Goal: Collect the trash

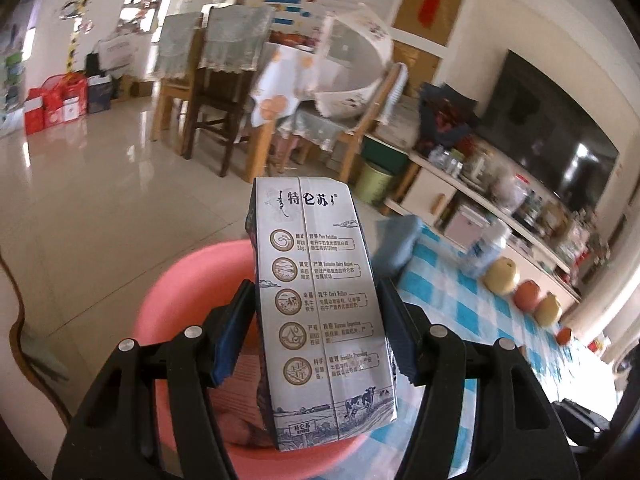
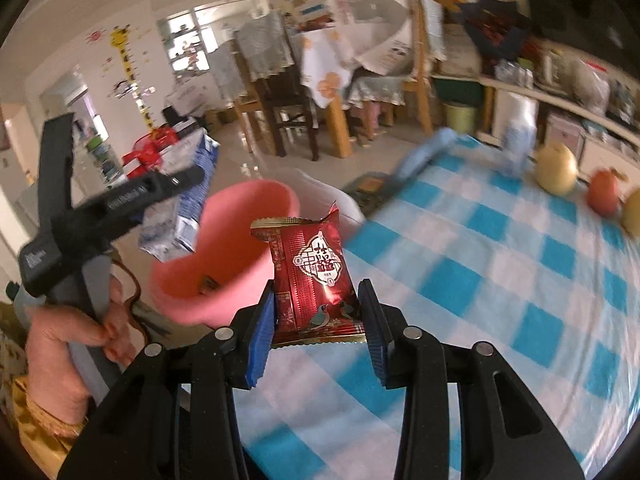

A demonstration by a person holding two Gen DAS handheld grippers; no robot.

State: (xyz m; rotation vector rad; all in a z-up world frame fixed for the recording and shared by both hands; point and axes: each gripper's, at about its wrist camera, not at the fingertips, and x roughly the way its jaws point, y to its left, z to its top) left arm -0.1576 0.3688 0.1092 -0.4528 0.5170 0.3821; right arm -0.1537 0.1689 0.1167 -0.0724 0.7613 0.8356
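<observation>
In the right wrist view, a person's hand (image 2: 70, 344) at lower left gripped the left gripper (image 2: 160, 196), clamped on a milk carton (image 2: 188, 196) above the pink basin (image 2: 224, 264) at centre left. At lower centre, the right gripper (image 2: 316, 320) pinched a red snack wrapper (image 2: 316, 276) over the edge of the blue-checked tablecloth (image 2: 480, 300). Fruit (image 2: 556, 168) sat at upper right.
</observation>
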